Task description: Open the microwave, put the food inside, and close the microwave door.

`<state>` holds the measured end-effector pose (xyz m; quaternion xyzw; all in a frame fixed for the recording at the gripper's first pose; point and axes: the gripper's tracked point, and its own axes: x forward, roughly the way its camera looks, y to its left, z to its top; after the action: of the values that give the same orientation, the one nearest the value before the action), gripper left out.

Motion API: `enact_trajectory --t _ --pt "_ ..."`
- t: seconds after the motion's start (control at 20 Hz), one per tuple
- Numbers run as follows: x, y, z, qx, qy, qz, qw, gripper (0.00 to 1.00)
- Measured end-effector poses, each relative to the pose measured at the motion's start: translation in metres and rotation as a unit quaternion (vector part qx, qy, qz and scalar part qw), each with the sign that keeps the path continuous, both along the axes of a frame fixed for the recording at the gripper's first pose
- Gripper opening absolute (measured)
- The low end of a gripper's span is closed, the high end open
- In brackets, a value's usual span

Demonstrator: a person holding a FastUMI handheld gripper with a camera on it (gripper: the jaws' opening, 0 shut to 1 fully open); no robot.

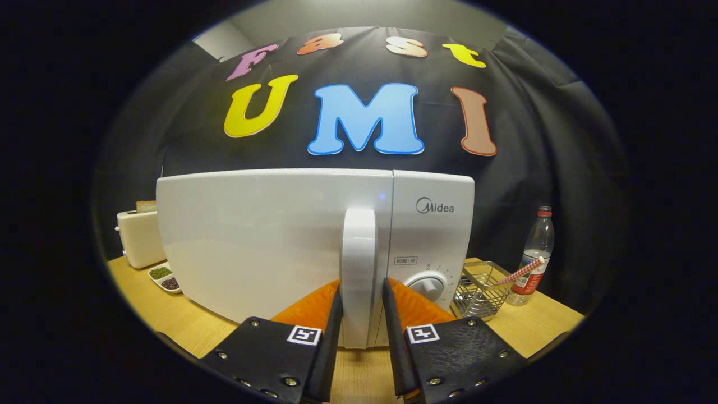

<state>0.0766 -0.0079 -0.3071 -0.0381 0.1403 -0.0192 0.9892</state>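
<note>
A white microwave (252,247) stands on the wooden table (168,320) right in front of me. Its door looks flush with the control panel (432,235), which carries a round dial (429,284). The upright white door handle (359,241) sits between my two fingers. My gripper (363,283) is shut on the handle's lower part, one finger pressing on each side.
Left of the microwave stand a cream toaster (140,238) with a bread slice (146,206) in it and a small two-part dish (164,277) of grains. To its right are a wire basket (479,292) holding a striped straw (519,272), and a plastic bottle (533,258).
</note>
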Motion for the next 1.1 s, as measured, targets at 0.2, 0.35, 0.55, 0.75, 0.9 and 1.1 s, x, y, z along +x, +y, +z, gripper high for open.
enact_trajectory --t 0.2,0.35,0.55,0.75,0.9,1.1 --pt "-0.002 0.004 -0.003 0.011 0.008 -0.004 1.000 0.22" --pt "-0.001 0.005 -0.006 0.019 0.015 -0.008 1.000 0.20" --pt "-0.001 0.006 -0.004 0.012 0.008 -0.007 1.000 0.20" --pt "-0.002 0.005 -0.001 0.020 0.001 -0.007 1.000 0.17" --pt "-0.006 0.007 -0.002 0.036 0.009 0.000 0.999 0.13" --pt "-0.006 0.005 -0.001 0.031 0.008 0.002 0.999 0.13"
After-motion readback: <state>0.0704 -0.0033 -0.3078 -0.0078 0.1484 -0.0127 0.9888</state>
